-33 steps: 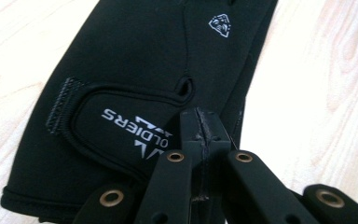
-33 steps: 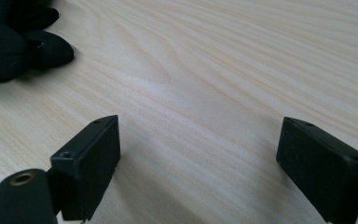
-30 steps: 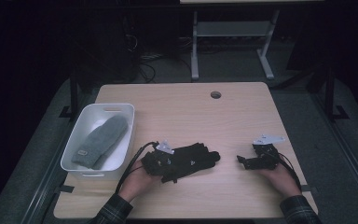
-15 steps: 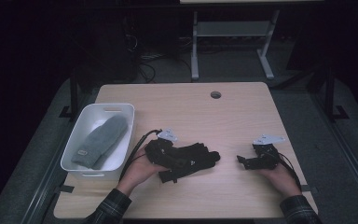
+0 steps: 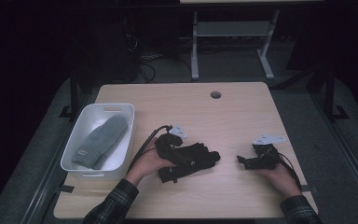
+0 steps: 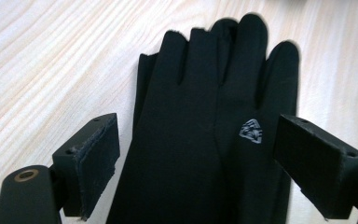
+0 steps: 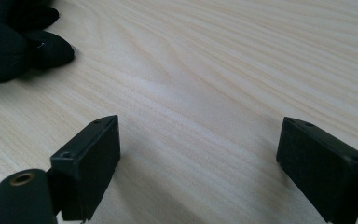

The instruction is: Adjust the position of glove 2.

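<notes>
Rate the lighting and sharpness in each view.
High view: dim, room nearly black, table lit and fairly sharp. Left gripper view: bright, black glove crisp, its logo readable. Right gripper view: even light, wood grain sharp, soft shadows beside the jaws, glove fingertips slightly soft.

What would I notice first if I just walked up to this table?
Probably the black glove lying flat in the middle of the wooden table, fingers spread, between the wide-open jaws of the left hand-held gripper, which have just been opening. Next, the grey mitten tucked in the white tub at the table's left edge.
</notes>
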